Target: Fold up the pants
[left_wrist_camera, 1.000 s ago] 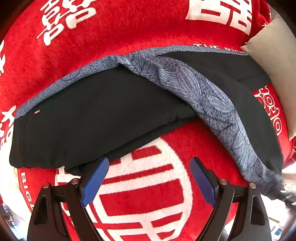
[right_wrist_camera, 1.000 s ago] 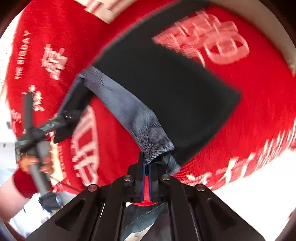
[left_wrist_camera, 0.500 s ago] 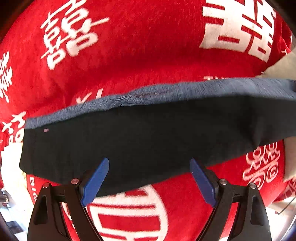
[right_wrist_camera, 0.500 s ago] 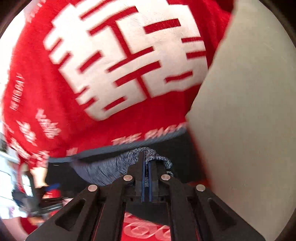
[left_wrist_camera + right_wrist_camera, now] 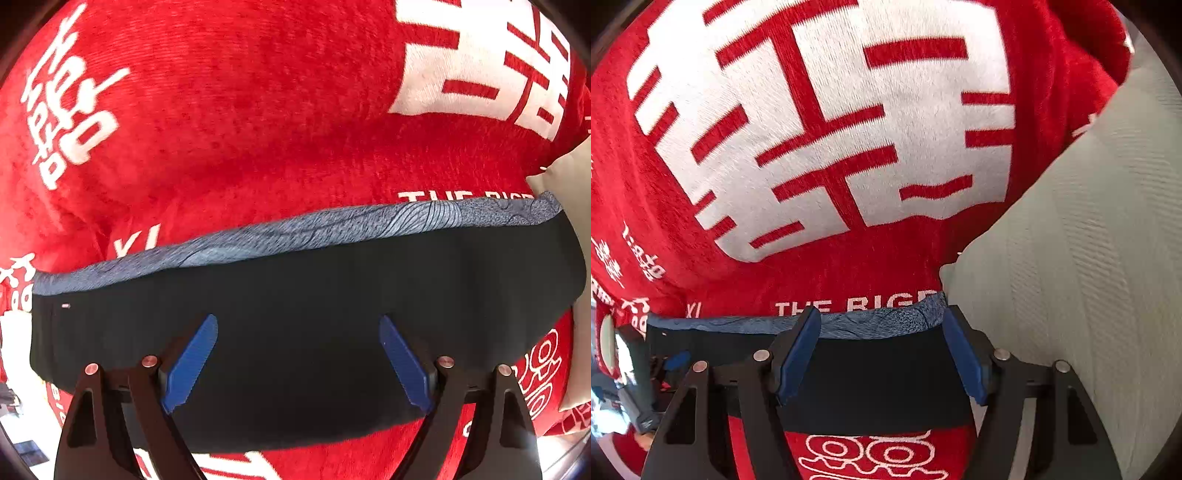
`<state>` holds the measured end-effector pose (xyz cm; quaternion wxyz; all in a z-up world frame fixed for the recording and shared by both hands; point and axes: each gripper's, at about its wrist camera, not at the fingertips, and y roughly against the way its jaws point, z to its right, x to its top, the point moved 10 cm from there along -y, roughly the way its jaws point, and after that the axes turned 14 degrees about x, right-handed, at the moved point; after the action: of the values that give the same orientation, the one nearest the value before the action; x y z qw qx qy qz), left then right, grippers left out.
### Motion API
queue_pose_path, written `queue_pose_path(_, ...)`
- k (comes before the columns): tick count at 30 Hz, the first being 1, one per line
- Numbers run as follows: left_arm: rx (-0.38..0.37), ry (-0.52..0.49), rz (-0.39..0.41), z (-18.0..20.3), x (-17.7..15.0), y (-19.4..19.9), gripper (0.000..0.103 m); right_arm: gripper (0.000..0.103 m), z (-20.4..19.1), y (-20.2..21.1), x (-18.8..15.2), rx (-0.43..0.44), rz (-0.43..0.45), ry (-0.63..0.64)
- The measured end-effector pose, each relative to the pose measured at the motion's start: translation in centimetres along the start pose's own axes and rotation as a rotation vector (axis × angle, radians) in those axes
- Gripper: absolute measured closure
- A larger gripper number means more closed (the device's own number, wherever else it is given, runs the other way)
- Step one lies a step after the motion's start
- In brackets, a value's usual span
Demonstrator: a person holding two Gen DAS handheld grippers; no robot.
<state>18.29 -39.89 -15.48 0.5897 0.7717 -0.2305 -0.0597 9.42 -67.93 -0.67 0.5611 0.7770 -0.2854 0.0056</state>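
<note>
Red blanket (image 5: 258,122), white characters: folded black pants (image 5: 295,295) flat; left gripper (image 5: 297,363) spread wide, empty; right gripper (image 5: 879,354) opening, gripping nothing.

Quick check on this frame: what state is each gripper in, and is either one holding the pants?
Left gripper: open, holding nothing, above the black pants.
Right gripper: jaws opening, pads off the pants, nothing held.
</note>
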Motion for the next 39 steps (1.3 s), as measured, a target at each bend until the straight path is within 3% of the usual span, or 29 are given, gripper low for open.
queue_pose_path(4,0.005,-0.014,-0.006,1.2,0.5,-1.1,0.013,0.066,-0.8,-0.7,-2.1,-0.028,-0.026,0.056)
queue_pose_path(6,0.005,-0.016,-0.015,1.9,0.7,-1.7,0.013,0.074,-0.5,-2.7,-3.7,-0.039,-0.091,0.068)
queue_pose_path(11,0.028,-0.026,-0.033,3.1,0.5,-3.7,0.013,0.076,3.1,-7.9,-5.0,-0.163,-0.147,0.094)
queue_pose_path(14,0.042,-0.046,-0.019,3.2,0.3,-4.0,0.007,0.089,5.8,-10.6,-6.3,-0.218,-0.221,0.090)
queue_pose_path(17,0.027,-0.057,-0.041,2.5,-0.2,-3.5,0.007,0.089,5.1,-10.4,-6.9,-0.293,-0.218,0.226)
queue_pose_path(20,0.075,0.012,0.024,-1.5,0.5,-2.0,0.007,0.084,4.9,-9.6,-7.8,-0.310,-0.237,0.221)
queue_pose_path(23,0.115,0.105,0.004,-5.6,1.3,-3.0,0.007,0.075,3.6,-8.0,-8.7,-0.251,-0.202,0.172)
queue_pose_path(25,0.176,0.172,-0.046,-8.6,1.9,-5.3,0.007,0.059,2.1,-7.9,-9.1,-0.210,-0.184,0.183)
queue_pose_path(27,0.196,0.232,-0.092,-10.3,2.2,-7.7,0.007,0.051,1.1,-8.7,-9.5,-0.193,-0.188,0.196)
queue_pose_path(28,0.204,0.246,-0.127,-10.9,1.9,-9.3,0.007,0.051,1.1,-9.0,-9.5,-0.192,-0.198,0.198)
queue_pose_path(29,0.203,0.256,-0.141,-11.0,1.8,-10.5,0.000,0.051,1.3,-9.7,-10.0,-0.198,-0.218,0.199)
queue_pose_path(31,0.214,0.267,-0.098,-11.6,2.5,-10.6,0.000,0.052,2.2,-10.6,-11.0,-0.204,-0.241,0.185)
queue_pose_path(35,0.224,0.263,-0.093,-12.3,2.5,-9.2,0.000,0.051,2.5,-8.9,-11.2,-0.196,-0.210,0.151)
queue_pose_path(37,0.216,0.248,-0.084,-12.4,1.5,-7.7,0.000,0.051,2.4,-8.1,-11.4,-0.159,-0.200,0.116)
queue_pose_path(39,0.194,0.232,-0.072,-12.5,0.1,-6.1,0.000,0.051,1.4,-6.8,-12.2,-0.054,-0.173,0.038)
